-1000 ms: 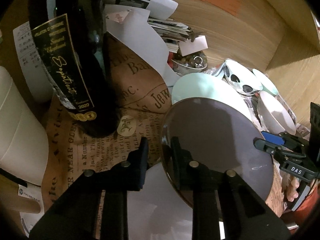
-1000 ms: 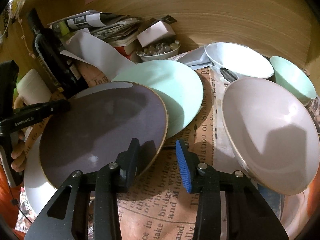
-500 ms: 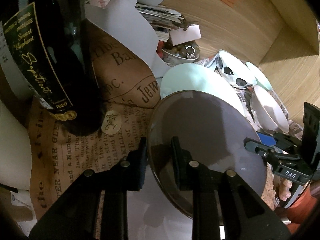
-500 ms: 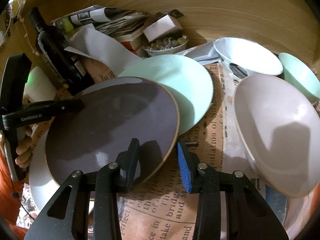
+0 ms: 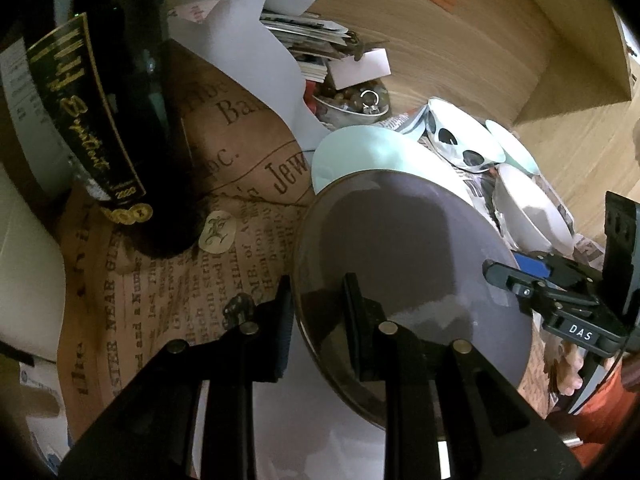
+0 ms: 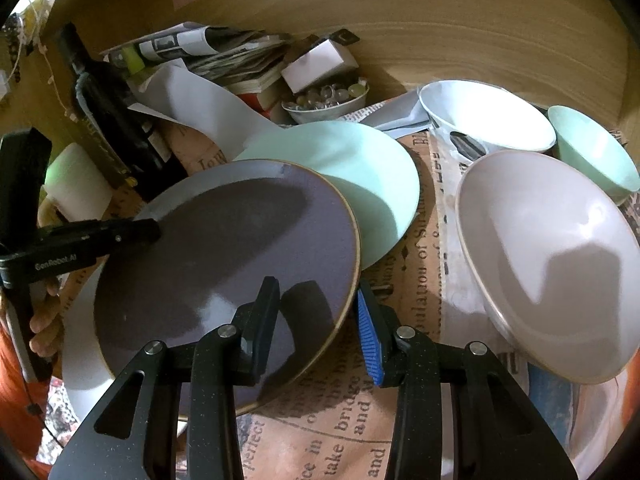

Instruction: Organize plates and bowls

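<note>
Grey plate point(image 5: 400, 256) between both tools' jaws

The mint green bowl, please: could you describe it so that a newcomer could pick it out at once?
Look along the wooden back wall to its right end. There, behind the big pale bowl and right of the white bowl, sits the mint green bowl. It is the smallest of the three and the only green bowl.

The grey plate point(image 6: 224, 264) hides most of the white plate point(image 6: 80, 344) under it and 1 side of the mint plate point(image 6: 360, 176). The wine bottle point(image 5: 120, 112) is cut off at the top edge, its small label print unreadable. The pale bowl point(image 6: 548, 264) hides the cloth beneath.
</note>
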